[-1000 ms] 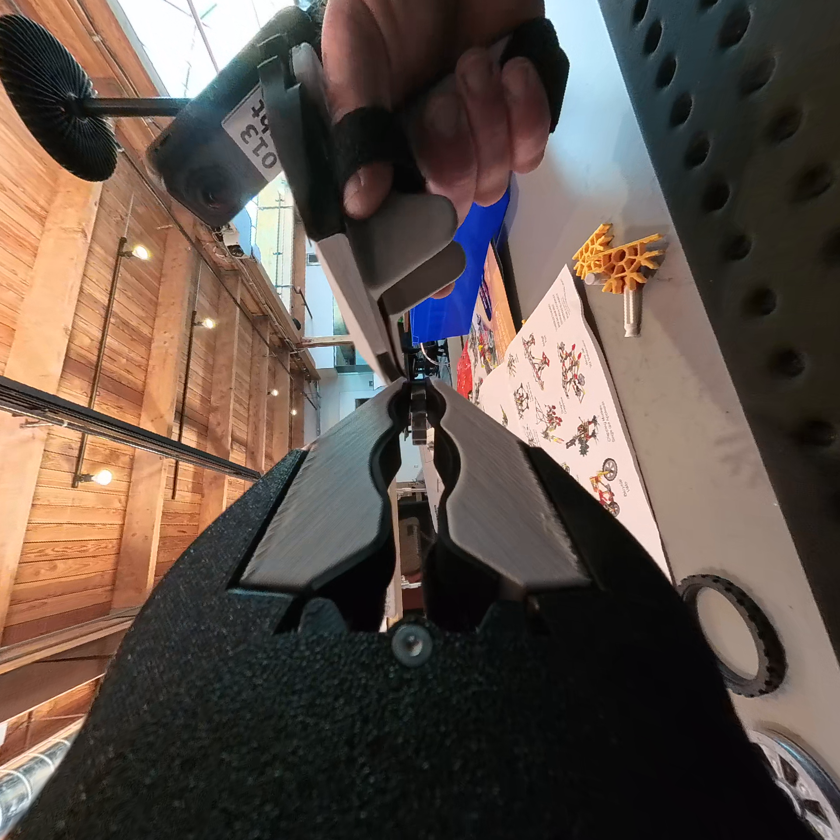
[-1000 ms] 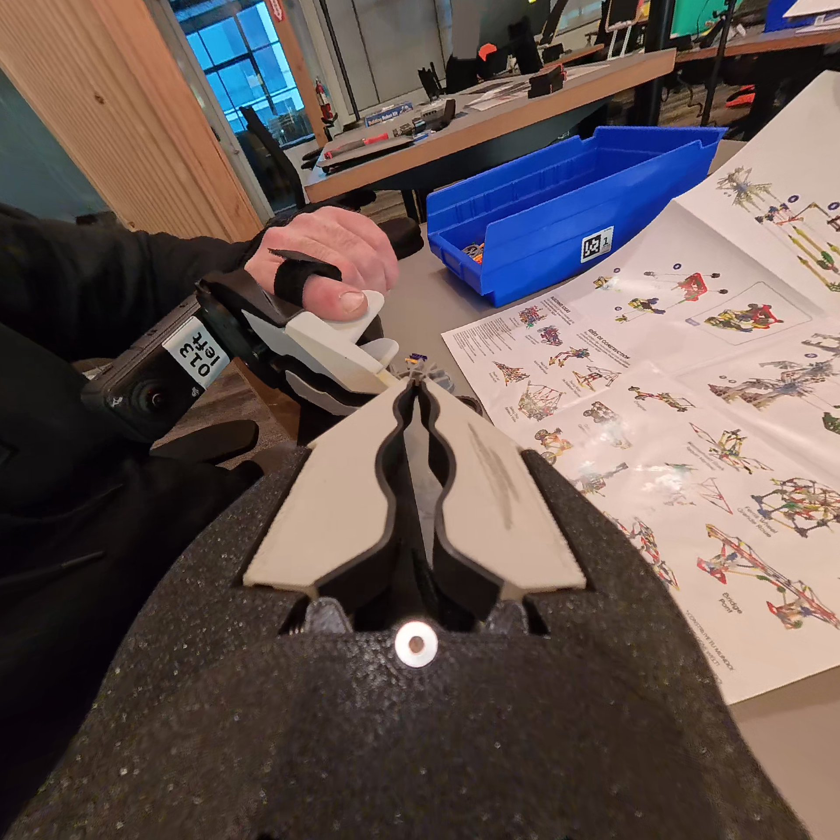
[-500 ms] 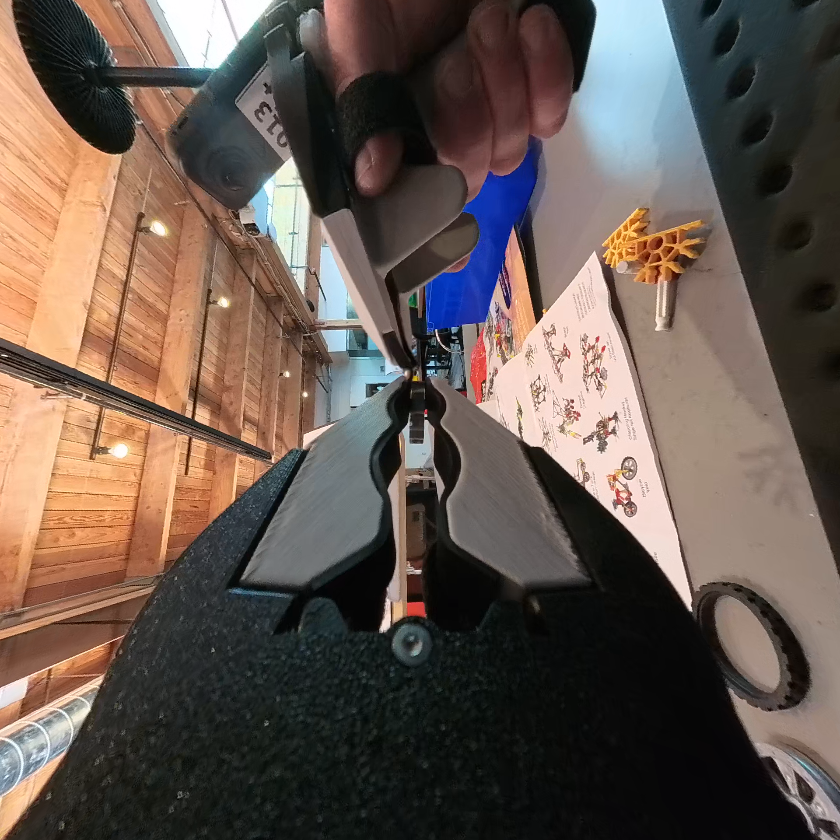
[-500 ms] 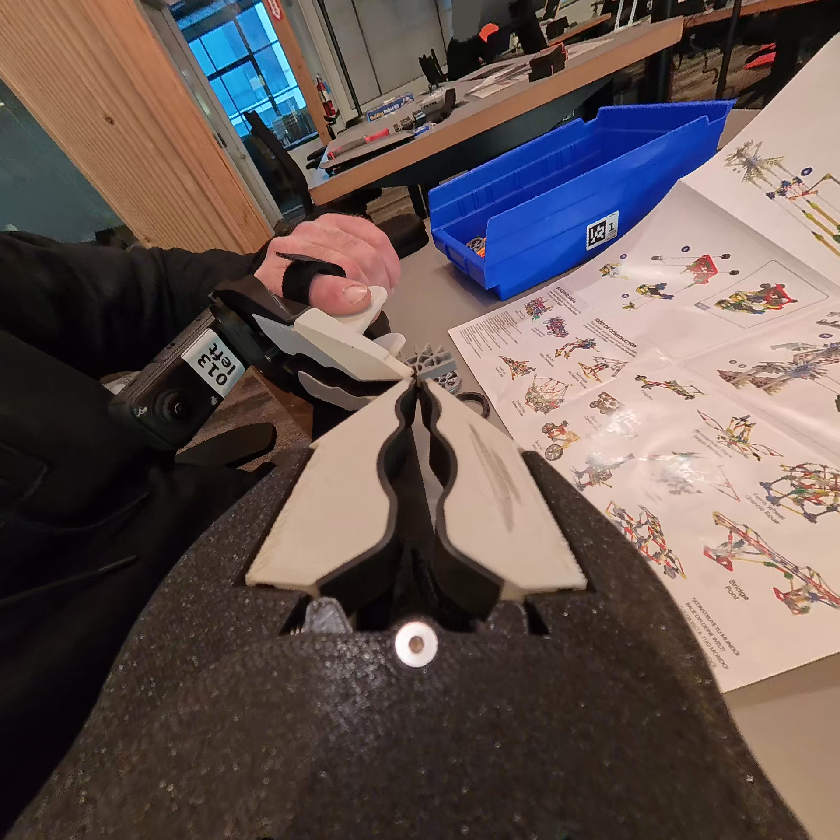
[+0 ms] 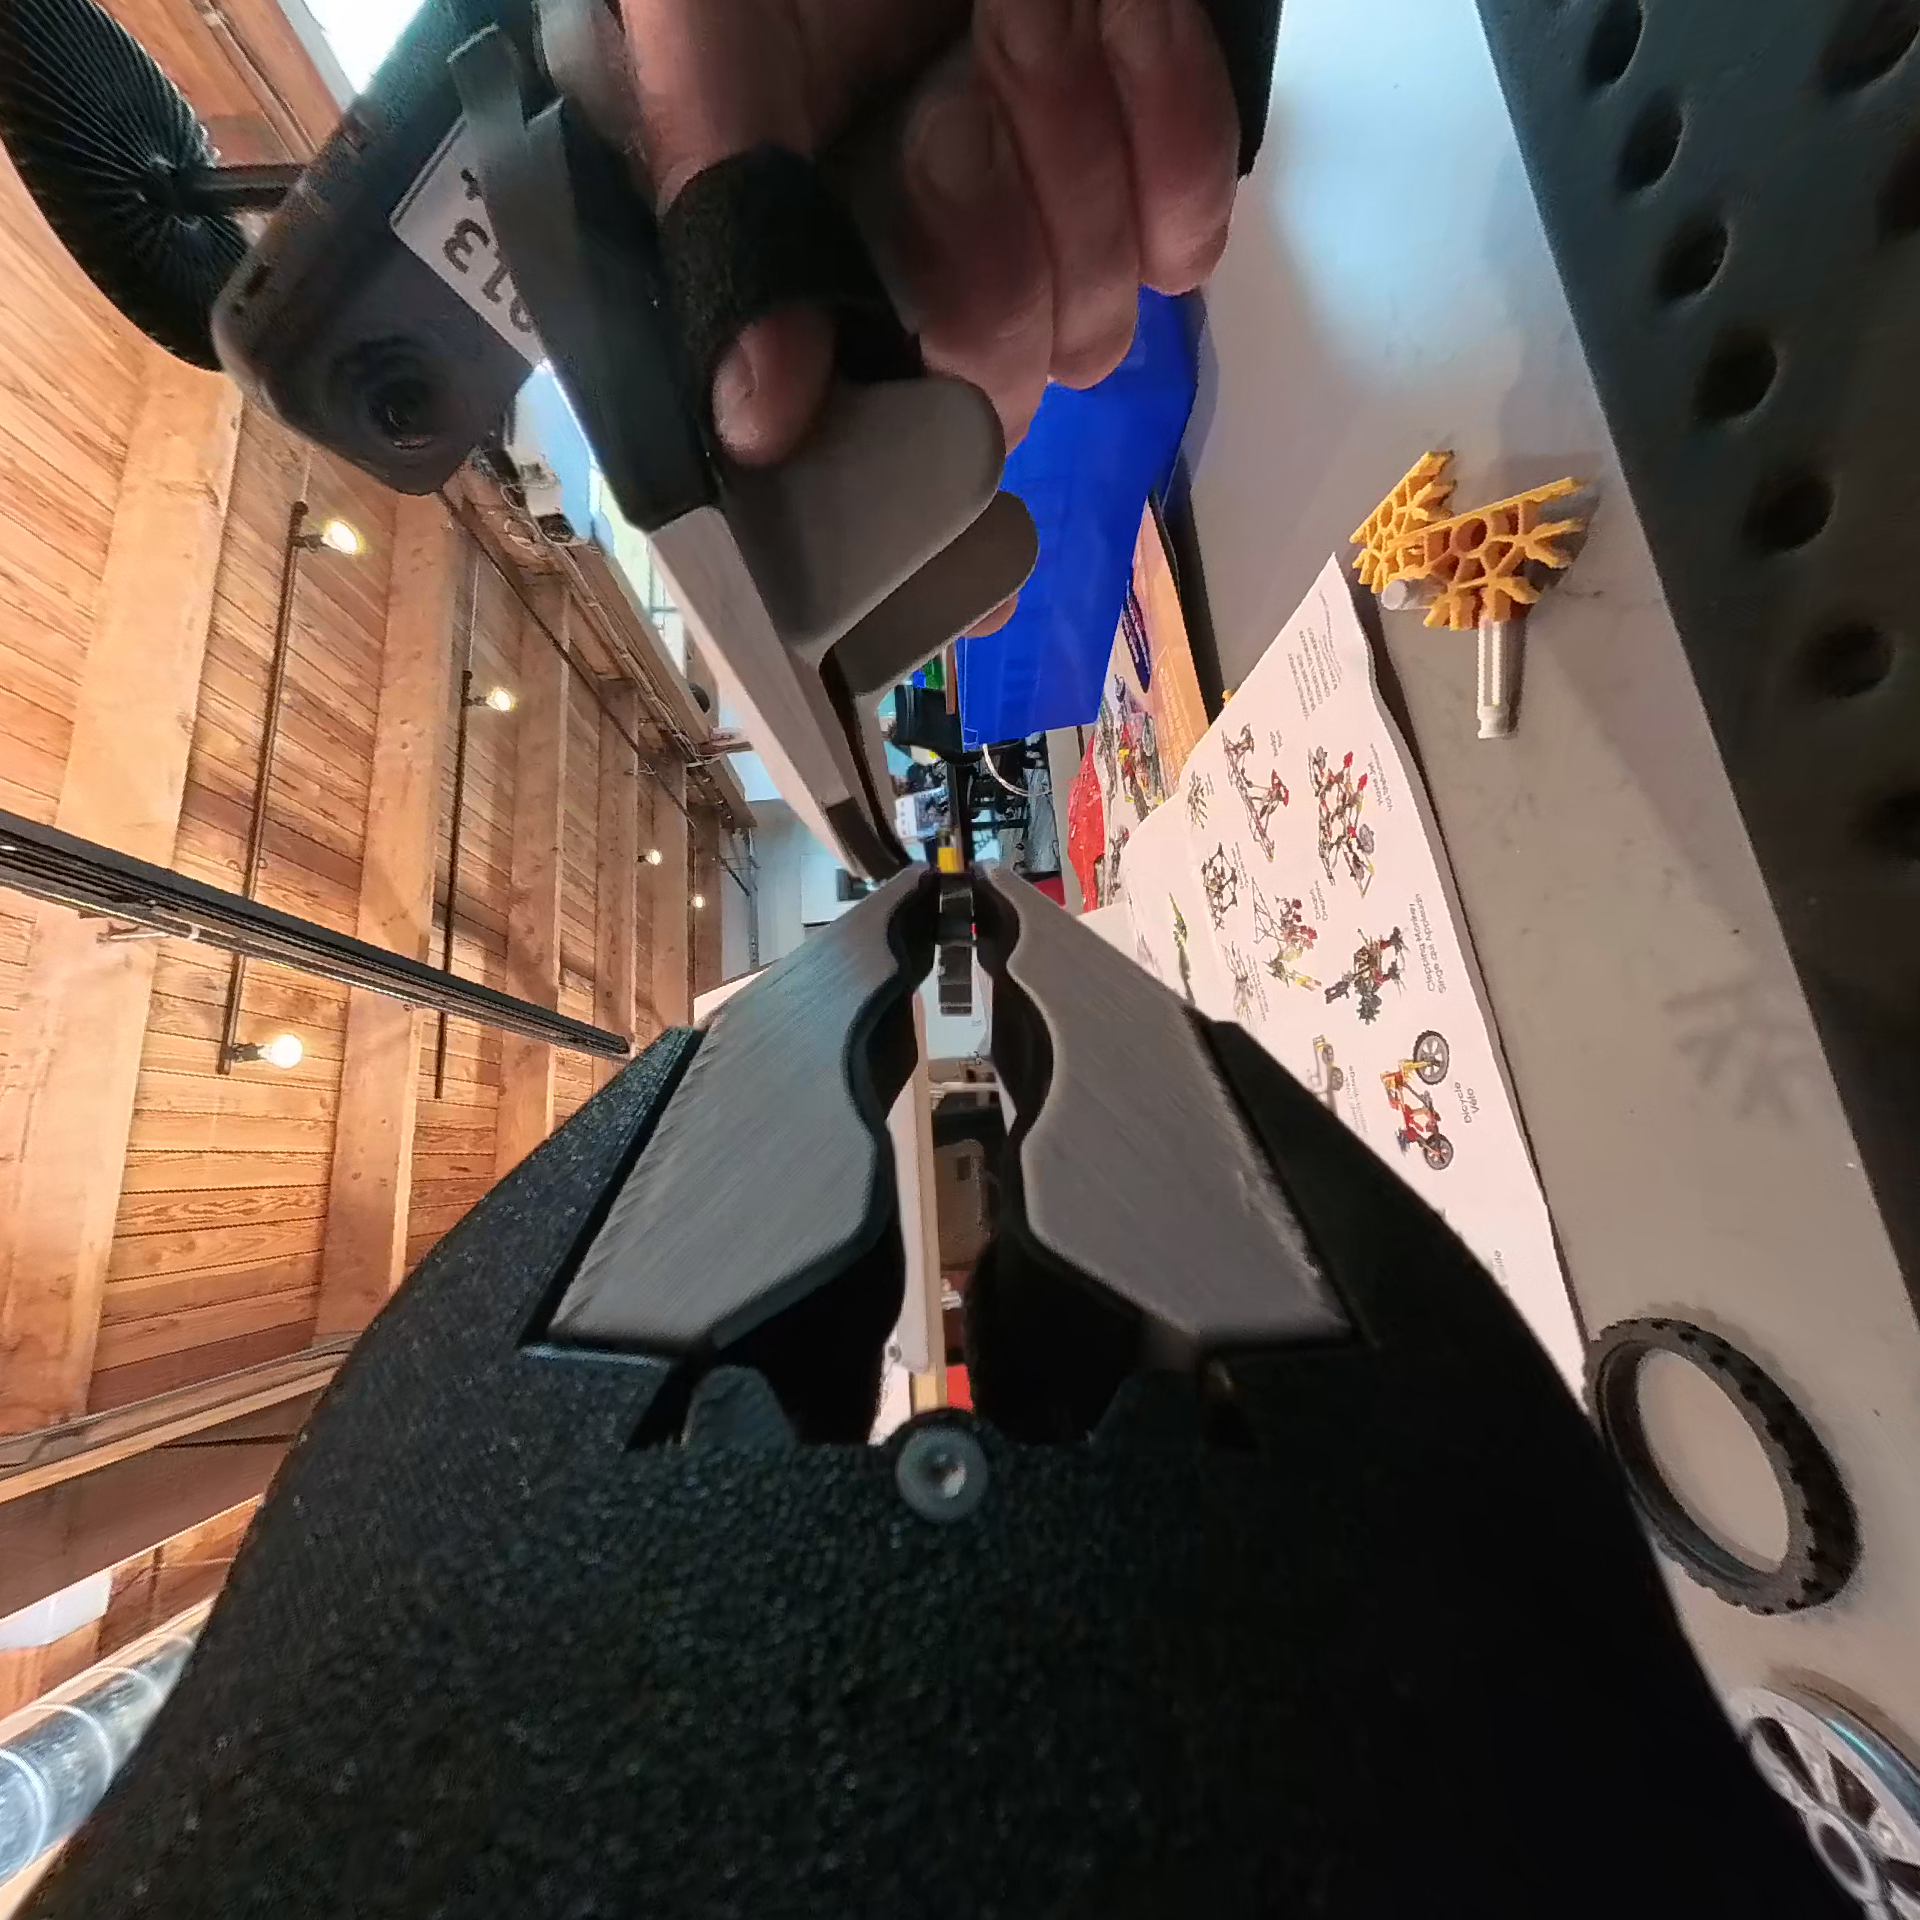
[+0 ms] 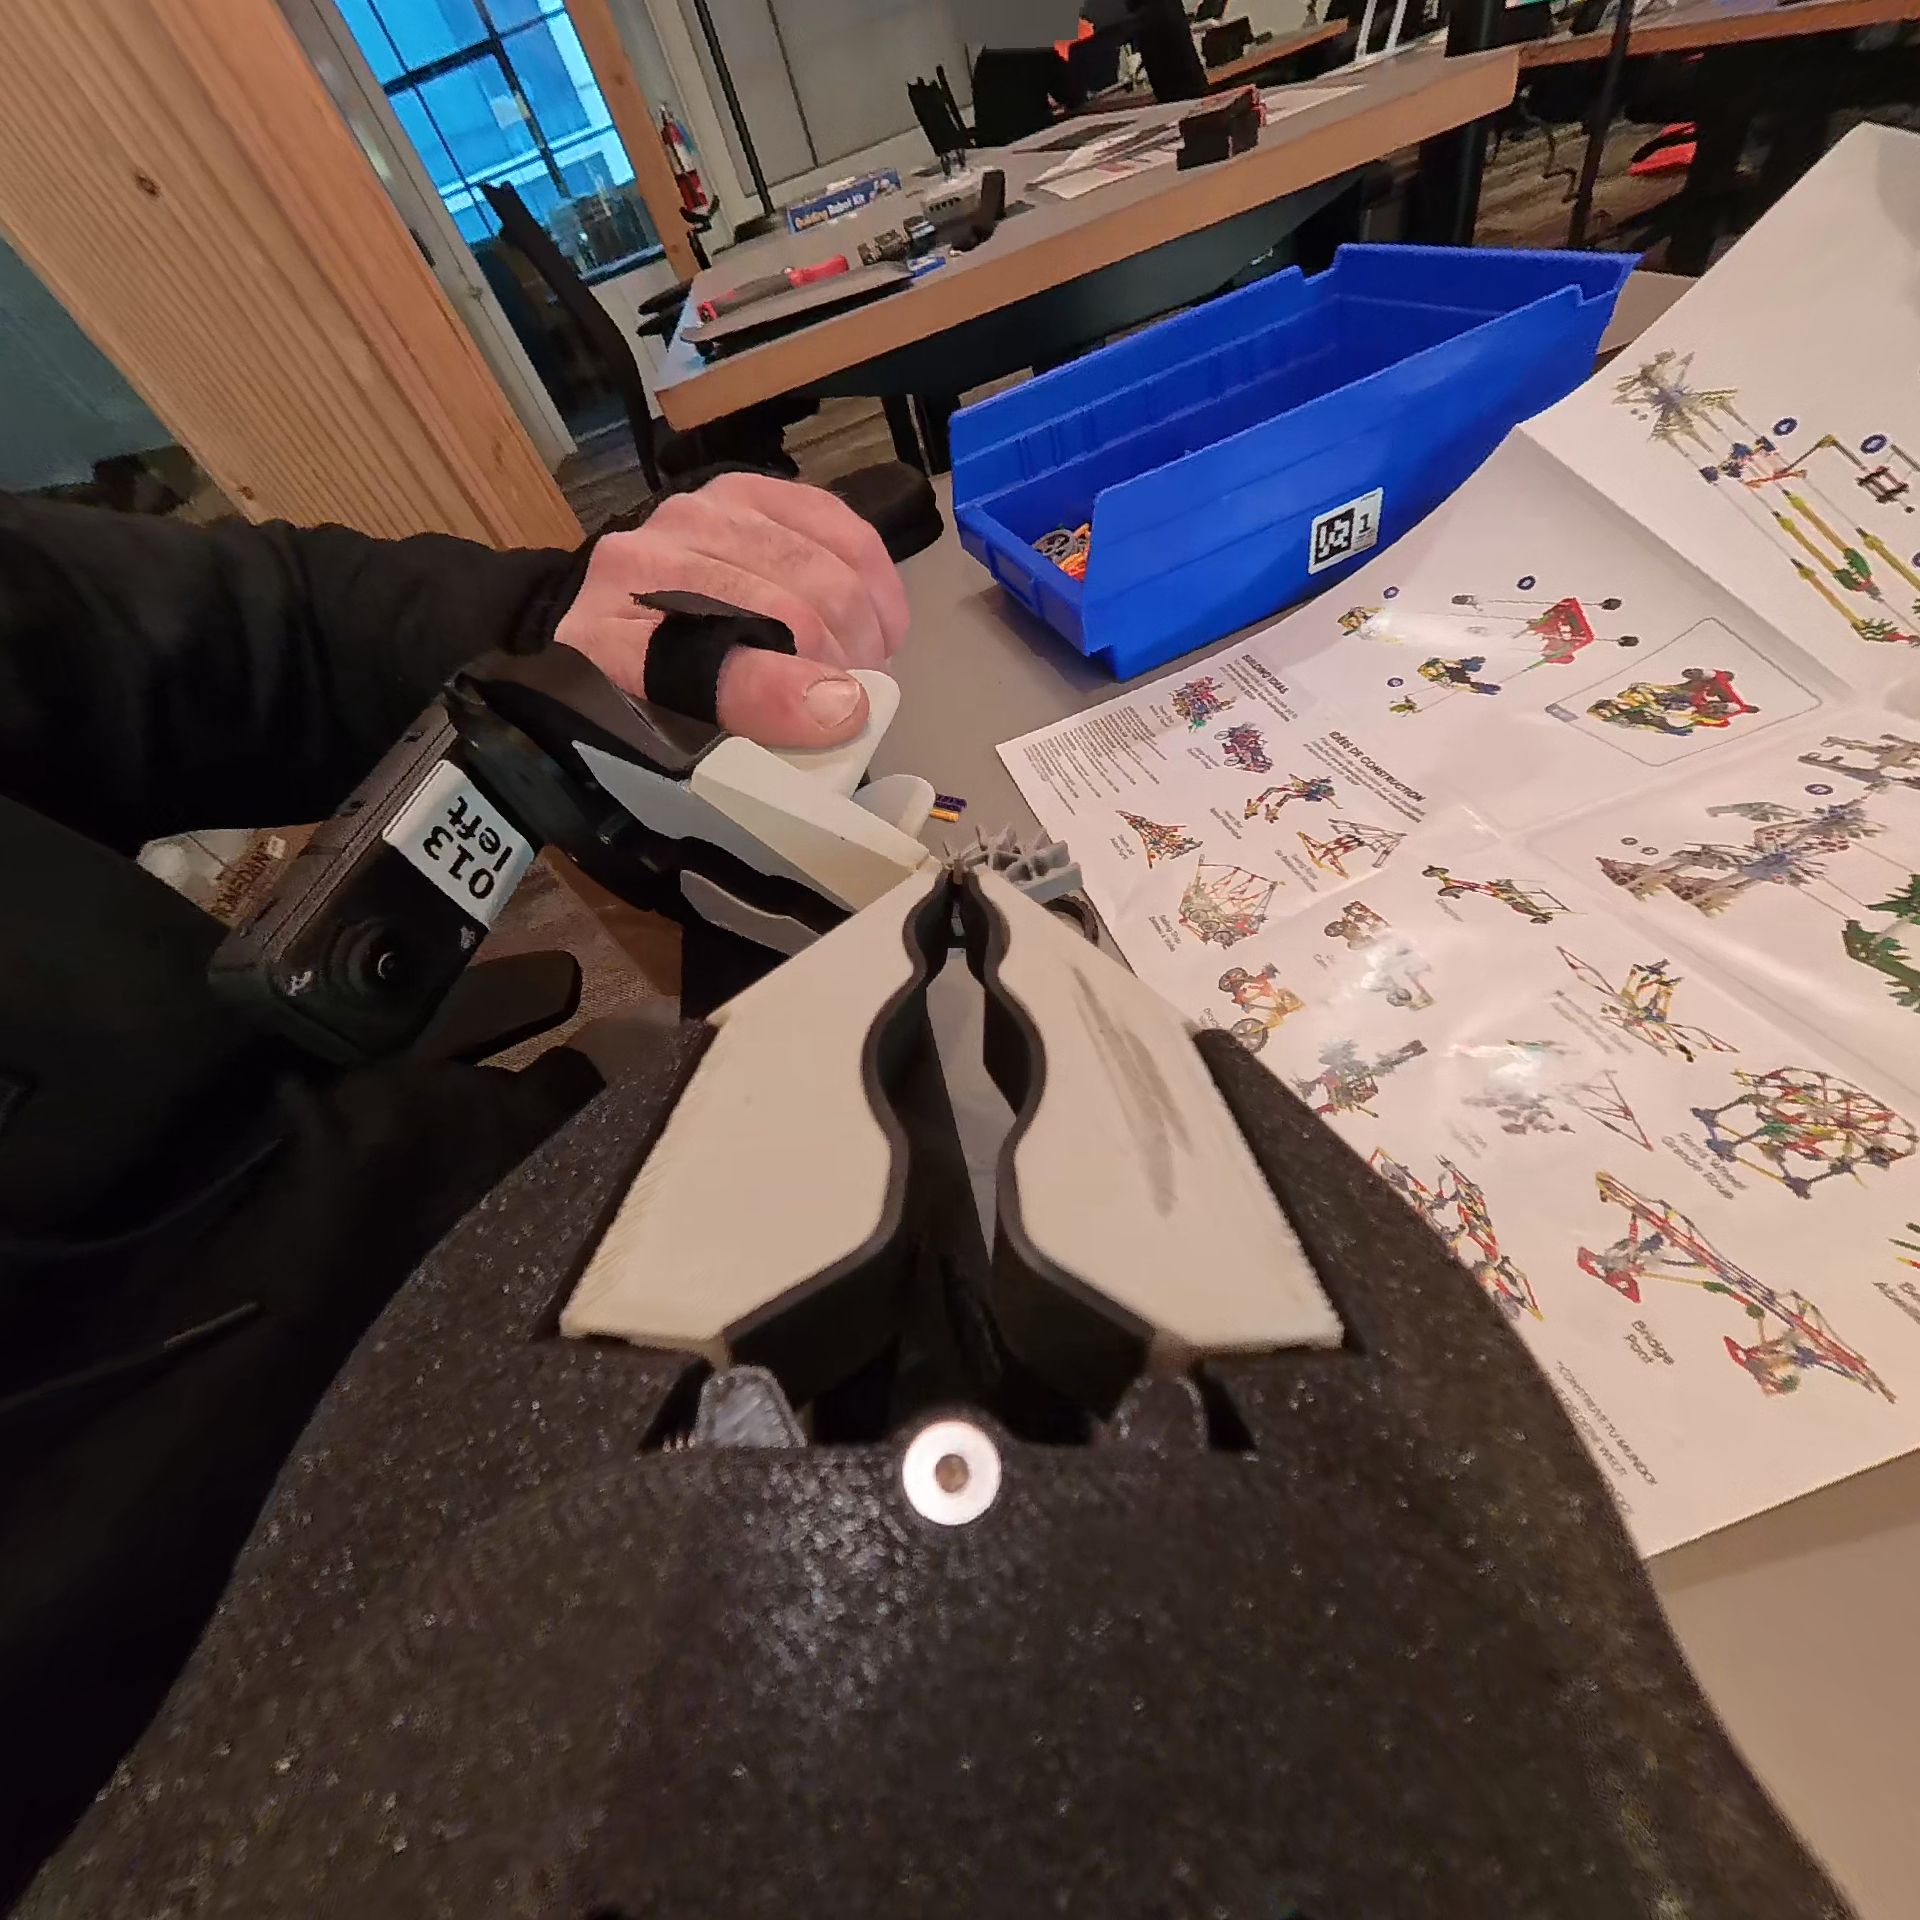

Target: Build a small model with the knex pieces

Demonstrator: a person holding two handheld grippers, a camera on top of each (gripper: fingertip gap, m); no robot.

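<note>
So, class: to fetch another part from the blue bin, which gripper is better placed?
Probably right. The blue bin lies ahead of the right gripper, slightly to its right, and nothing shows between its shut fingers. The left gripper is occupied, its fingers pinching a small dark part.

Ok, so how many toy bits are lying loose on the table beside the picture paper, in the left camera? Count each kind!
Yellow snowflake connectors: 2
White rod: 1
Black tyre ring: 1
Silver wheel, cut off by the picture's edge: 1
Total: 5
</note>
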